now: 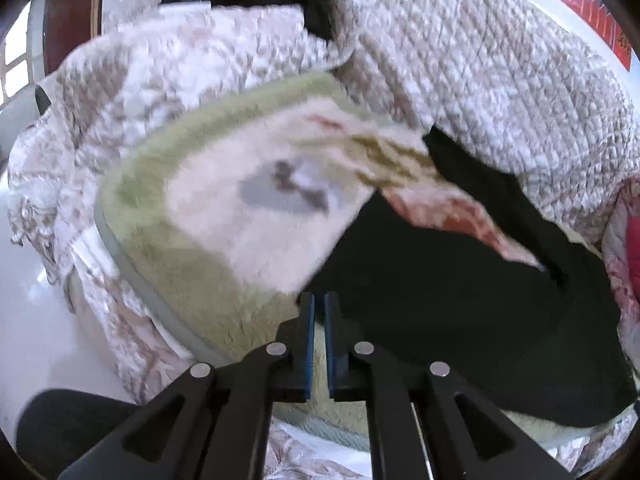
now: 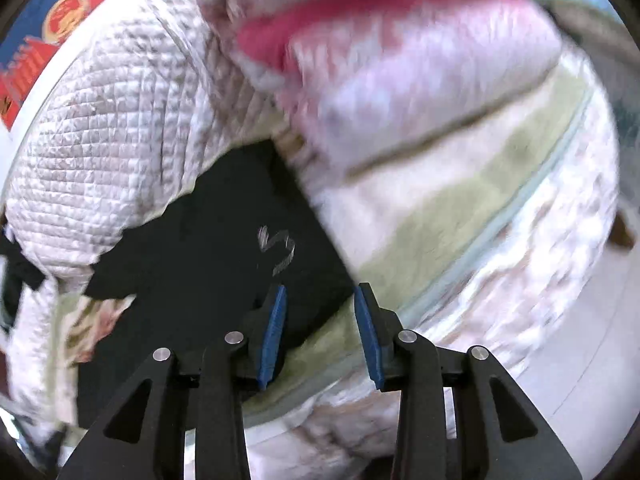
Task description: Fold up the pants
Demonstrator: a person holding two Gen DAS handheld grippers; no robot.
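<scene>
While limp and light on the bed, judged black pants (image 2: 192, 240) best pinched at an edge; left tool (image 1: 319, 300) nearly closed, empty; right tool (image 2: 320, 292) wide, empty.

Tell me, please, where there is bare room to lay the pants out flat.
Little is free. The pants lie on a green-edged blanket, hemmed in by the quilt behind and a flowered cloth over them. The barest stretch is the blanket's pale middle, beside the pants. The left tool is shut, the right tool open.
</scene>
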